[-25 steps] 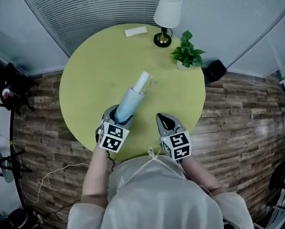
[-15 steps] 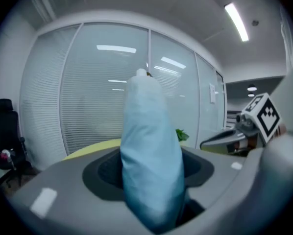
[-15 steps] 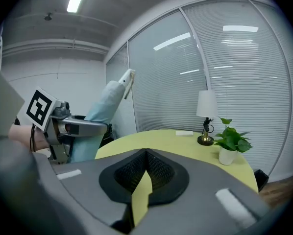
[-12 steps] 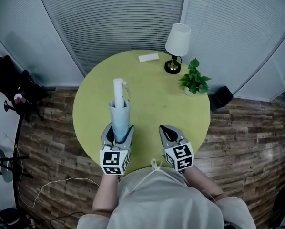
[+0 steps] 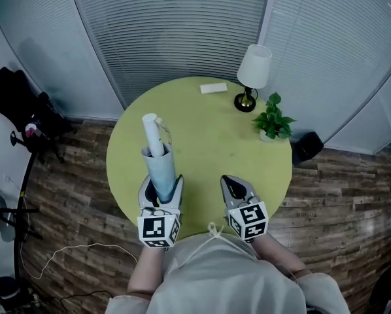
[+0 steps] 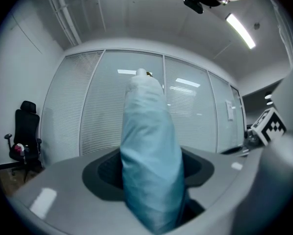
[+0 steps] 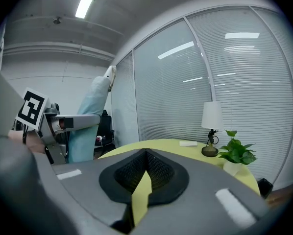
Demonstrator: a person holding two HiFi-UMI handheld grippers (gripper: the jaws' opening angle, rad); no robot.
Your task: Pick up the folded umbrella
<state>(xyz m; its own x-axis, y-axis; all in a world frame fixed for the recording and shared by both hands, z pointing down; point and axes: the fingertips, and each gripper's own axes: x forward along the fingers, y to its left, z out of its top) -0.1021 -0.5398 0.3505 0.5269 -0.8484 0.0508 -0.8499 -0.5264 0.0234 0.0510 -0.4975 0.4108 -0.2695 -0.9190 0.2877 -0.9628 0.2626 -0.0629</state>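
Note:
The folded umbrella (image 5: 159, 167) is pale blue with a white handle end (image 5: 149, 123). It is off the round yellow-green table (image 5: 208, 136), above its near left part. My left gripper (image 5: 160, 187) is shut on the umbrella's lower part, and the rest sticks out away from me. In the left gripper view the umbrella (image 6: 149, 155) fills the space between the jaws. My right gripper (image 5: 236, 190) hangs over the table's near edge, shut with nothing in it. In the right gripper view (image 7: 144, 173) the held umbrella (image 7: 90, 116) shows at the left.
At the table's far side stand a white-shaded lamp (image 5: 253, 70), a small potted plant (image 5: 274, 120) and a flat white box (image 5: 213, 88). A black office chair (image 5: 19, 103) stands on the wood floor at the left, a black bin (image 5: 308, 147) at the right. Blinds cover the glass wall behind.
My left gripper has lifted the umbrella off the table and swung it from slanting right to pointing away, slightly left. The right gripper has risen a little.

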